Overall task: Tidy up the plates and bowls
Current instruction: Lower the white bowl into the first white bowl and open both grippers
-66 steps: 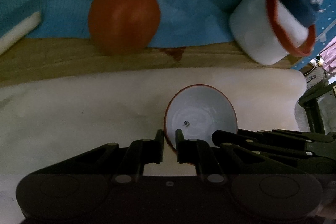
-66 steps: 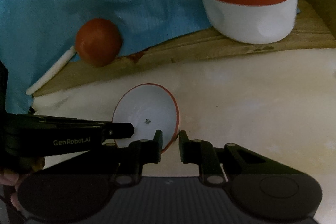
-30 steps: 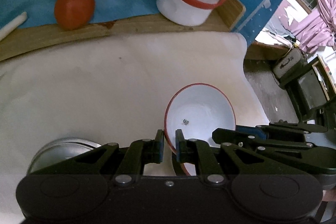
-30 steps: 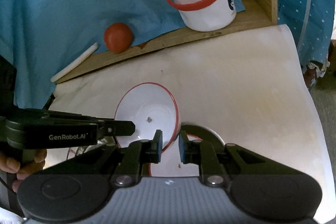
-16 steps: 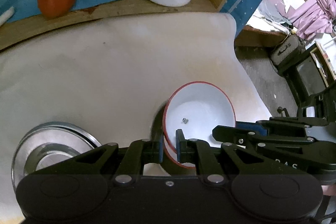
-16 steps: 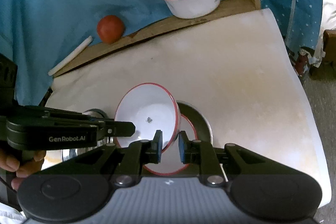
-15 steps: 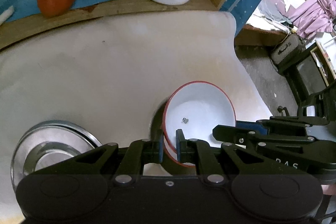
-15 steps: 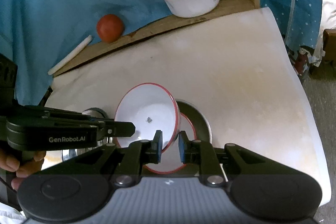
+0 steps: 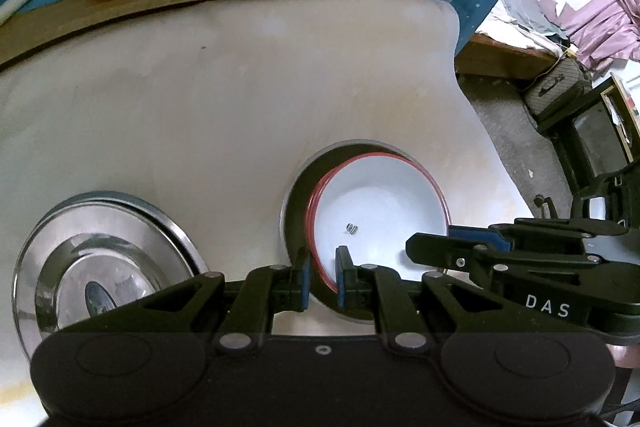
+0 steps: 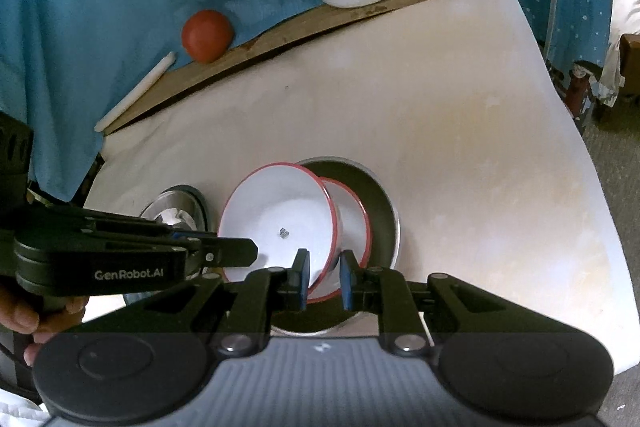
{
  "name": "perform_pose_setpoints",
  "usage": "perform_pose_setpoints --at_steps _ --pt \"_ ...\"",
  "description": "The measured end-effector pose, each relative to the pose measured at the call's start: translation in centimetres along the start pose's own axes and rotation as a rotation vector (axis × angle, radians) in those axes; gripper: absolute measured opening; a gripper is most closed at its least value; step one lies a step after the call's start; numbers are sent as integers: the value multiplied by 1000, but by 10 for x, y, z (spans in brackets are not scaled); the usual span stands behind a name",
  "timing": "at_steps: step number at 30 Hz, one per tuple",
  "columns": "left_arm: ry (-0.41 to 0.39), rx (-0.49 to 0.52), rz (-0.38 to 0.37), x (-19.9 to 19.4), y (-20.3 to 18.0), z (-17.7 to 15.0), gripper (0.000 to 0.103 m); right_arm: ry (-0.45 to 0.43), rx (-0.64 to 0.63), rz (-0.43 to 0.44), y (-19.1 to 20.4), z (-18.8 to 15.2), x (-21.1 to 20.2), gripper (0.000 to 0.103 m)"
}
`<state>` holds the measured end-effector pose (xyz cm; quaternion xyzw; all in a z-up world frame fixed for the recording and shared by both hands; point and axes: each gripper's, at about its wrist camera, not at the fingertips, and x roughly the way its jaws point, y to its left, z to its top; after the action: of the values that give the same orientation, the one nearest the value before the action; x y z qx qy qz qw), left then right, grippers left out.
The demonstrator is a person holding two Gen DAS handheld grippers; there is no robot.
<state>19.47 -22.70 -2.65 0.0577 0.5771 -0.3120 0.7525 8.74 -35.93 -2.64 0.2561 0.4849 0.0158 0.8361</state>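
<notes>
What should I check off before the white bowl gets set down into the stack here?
1. Left gripper clamped on the bowl's rim: ok, the red rim sits between its pads.
2. Right gripper clamped on the opposite rim: ok.
3. White bowl clear of the stack: ok, it is tilted above the second red-rimmed bowl.
4. Target ready: ok, that lower bowl sits inside the dark pan.
5. Bowl centred over the target: not ok, in the right wrist view it sits off to the left.
6. Steel plates out of the way: ok, they lie apart, to the left.
7. Bowl level: not ok, it is tilted.
</notes>
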Motion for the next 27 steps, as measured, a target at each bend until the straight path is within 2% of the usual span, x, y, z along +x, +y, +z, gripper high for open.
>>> perform_pose_setpoints --at_steps 27 --pt "23 2 -8 9 1 6 15 15 18 -21 -1 4 7 19"
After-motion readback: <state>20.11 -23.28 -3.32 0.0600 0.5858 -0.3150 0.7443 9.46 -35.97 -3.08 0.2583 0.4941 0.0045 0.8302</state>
